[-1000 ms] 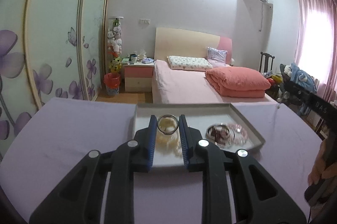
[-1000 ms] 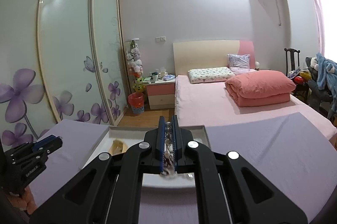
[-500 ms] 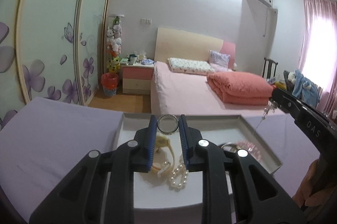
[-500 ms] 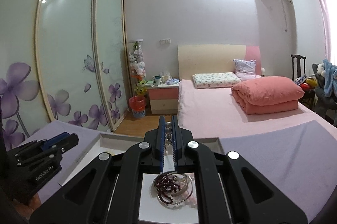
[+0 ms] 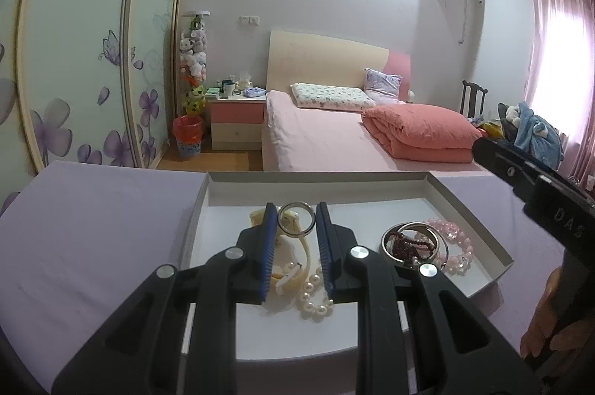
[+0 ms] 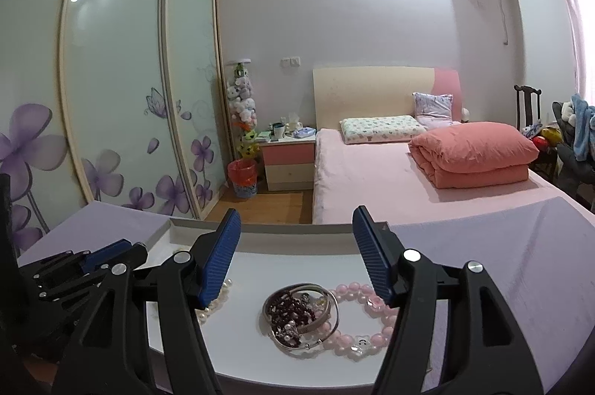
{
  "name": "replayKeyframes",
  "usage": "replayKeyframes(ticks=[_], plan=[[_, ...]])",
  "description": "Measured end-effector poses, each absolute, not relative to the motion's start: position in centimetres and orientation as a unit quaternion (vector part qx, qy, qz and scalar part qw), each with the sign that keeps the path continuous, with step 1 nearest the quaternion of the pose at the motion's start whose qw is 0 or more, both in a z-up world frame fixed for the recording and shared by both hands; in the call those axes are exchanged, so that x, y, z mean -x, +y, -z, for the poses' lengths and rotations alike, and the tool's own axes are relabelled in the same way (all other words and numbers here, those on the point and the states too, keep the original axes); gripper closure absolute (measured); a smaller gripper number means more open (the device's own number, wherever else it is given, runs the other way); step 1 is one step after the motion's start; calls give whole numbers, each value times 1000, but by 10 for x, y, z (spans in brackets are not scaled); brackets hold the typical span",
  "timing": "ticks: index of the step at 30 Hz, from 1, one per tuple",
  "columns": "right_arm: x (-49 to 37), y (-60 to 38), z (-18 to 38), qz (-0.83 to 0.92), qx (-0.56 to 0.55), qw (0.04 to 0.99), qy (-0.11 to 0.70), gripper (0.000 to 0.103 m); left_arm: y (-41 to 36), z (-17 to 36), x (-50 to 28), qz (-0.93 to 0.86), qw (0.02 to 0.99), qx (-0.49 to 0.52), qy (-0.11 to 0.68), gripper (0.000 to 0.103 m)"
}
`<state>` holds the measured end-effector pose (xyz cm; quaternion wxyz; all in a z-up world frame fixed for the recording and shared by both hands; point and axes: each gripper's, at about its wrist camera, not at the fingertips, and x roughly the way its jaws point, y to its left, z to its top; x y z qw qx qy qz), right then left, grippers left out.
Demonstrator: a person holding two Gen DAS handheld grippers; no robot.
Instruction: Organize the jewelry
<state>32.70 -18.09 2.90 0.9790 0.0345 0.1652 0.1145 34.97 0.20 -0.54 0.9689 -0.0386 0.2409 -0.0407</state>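
Note:
A shallow white tray (image 5: 208, 194) lies on the lavender table. My left gripper (image 5: 296, 225) is shut on a silver ring bangle (image 5: 296, 220) and holds it above the tray. Below it lie a cream watch (image 5: 288, 278) and a pearl bracelet (image 5: 314, 302). My right gripper (image 6: 297, 259) is open and empty above the tray (image 6: 297, 229). Under it lie a silver bangle (image 6: 301, 315) with dark red beads (image 6: 290, 311) and a pink bead bracelet (image 6: 366, 320). These also show at the tray's right in the left wrist view (image 5: 416, 242).
The tray has low walls all round. The lavender table (image 5: 93, 227) extends left and right of it. Beyond the table's far edge stand a pink bed (image 6: 409, 172), a nightstand (image 6: 288, 160) and sliding wardrobe doors (image 6: 111, 97). My other gripper's body (image 5: 539, 205) is at the right.
My right gripper has opened and let the chain and beads drop into the tray by the pink bracelet. My left gripper has lifted the silver ring bangle up off the watch and pearls.

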Motion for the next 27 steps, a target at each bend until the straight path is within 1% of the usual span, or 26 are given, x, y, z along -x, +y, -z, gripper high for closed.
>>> replayKeyframes(ticks=[6,7,9,10,11,15,17,24,27], plan=[[-331,-177,-25,-114,-30,977,176,39,5,13,-361,50,966,39,251,81],[-332,-177,-25,-114,-29,977,177,39,4,17,-362,49,965,39,255,79],[-333,-176,-24,-115,-28,977,180,39,8,16,-366,50,964,42,259,69],[-334,-176,-24,-115,-28,976,180,39,9,14,-366,46,965,44,253,62],[-334,-175,-24,-115,-27,976,181,39,10,14,-365,45,966,45,251,60],[-335,-175,-23,-114,-27,976,183,38,12,16,-364,42,965,49,253,58],[-336,-175,-23,-112,-28,976,185,37,13,15,-363,40,965,54,252,54],[-339,-177,-22,-109,-31,975,189,35,20,18,-361,41,964,69,254,52],[-338,-176,-23,-106,-31,976,189,30,23,17,-360,38,963,78,257,50]])
